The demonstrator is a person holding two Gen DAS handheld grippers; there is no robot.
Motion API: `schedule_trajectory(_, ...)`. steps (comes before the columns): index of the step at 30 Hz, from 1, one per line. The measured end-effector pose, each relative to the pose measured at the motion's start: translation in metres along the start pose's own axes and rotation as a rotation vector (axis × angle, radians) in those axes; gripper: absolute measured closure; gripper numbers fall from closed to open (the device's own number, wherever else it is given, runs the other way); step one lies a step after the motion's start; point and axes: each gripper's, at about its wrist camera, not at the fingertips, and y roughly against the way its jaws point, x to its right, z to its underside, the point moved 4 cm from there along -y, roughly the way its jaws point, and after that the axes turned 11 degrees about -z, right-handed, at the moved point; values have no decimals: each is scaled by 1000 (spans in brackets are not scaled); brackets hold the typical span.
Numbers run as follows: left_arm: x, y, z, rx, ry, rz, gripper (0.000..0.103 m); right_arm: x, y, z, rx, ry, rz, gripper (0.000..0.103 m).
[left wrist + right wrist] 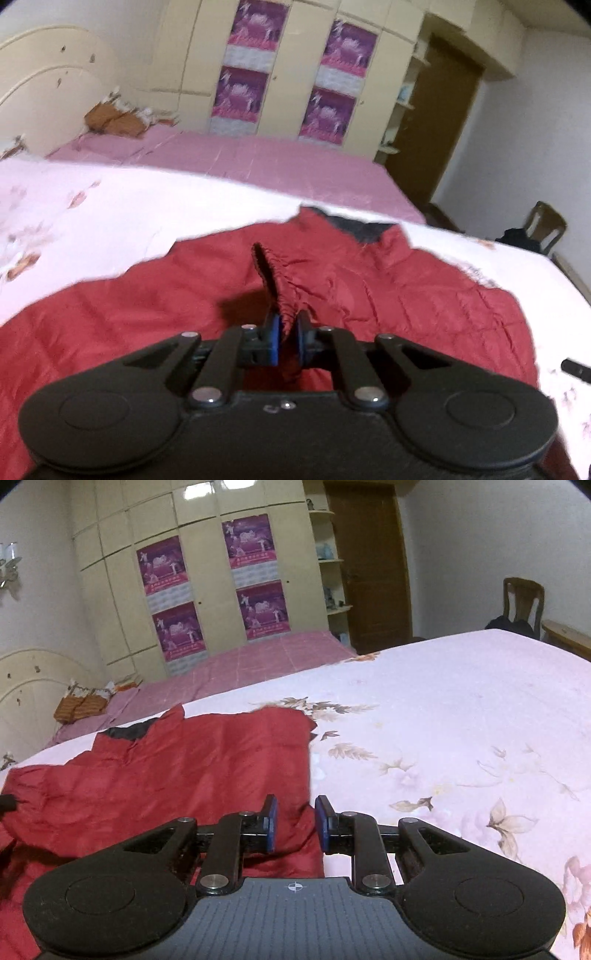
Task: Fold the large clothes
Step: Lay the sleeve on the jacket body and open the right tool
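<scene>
Left tool [287, 334] clenched on gathered cuff [275, 280] of red jacket [388, 291]. Right tool [295, 821] parted slightly, empty, above jacket edge on bed [461, 709].

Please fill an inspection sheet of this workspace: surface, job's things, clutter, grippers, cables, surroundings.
Surface: bed sheet, pale pink with flower print.
Job's things: red jacket spread on the sheet, dark collar lining showing.
Clutter: small black object lies on the sheet beside the jacket; what it is cannot be told.
Grippers: left gripper shut on a gathered fold of the jacket; right gripper open, nothing between its pads, above the jacket's edge.
Cables: nothing seen.
Surroundings: second bed with pink cover, wardrobe with posters, brown door, wooden chair.
</scene>
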Motion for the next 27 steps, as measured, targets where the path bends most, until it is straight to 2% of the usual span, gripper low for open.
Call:
schedule_trajectory(3, 0, -7, 13, -37, -11, -14, 94, 0, -8, -1, -18, 15, -11, 81)
schedule_trajectory(5, -1, -12, 20, -56, 9, -18, 94, -1, -15, -2, -38, 29, -29, 94)
schedule_trajectory(7, -2, -16, 24, -69, 19, -25, 94, -5, -28, -2, -62, 57, -41, 94)
schedule_trajectory(8, -3, -17, 26, -74, 22, -30, 94, -7, -33, -2, -71, 76, -50, 98)
schedule_trajectory(10, -6, -20, 28, -82, 29, -35, 94, -9, -52, 4, -125, 111, -29, 103)
schedule_trajectory(12, -8, -21, 31, -90, 29, -36, 94, -1, -74, 17, -232, 103, -1, 103)
schedule_trajectory(16, -12, -18, 32, -100, 14, -29, 91, 1, -69, 17, -219, 121, -22, 103)
schedule_trajectory(17, -15, -14, 31, -88, 21, -44, 82, 2, -64, 15, -200, 110, -35, 103)
schedule_trajectory(18, -18, -6, 28, -59, 24, -66, 75, 2, -57, 10, -176, 105, -46, 103)
schedule_trajectory(21, -26, 14, 13, 48, 16, -135, 75, 0, -37, -11, -88, 139, -61, 103)
schedule_trajectory(23, -18, 10, 0, 66, -4, -104, 75, -1, -37, -30, -38, 168, -66, 103)
schedule_trajectory(27, 16, -21, -12, 30, -92, -23, 77, 2, -72, -55, -53, 180, -68, 103)
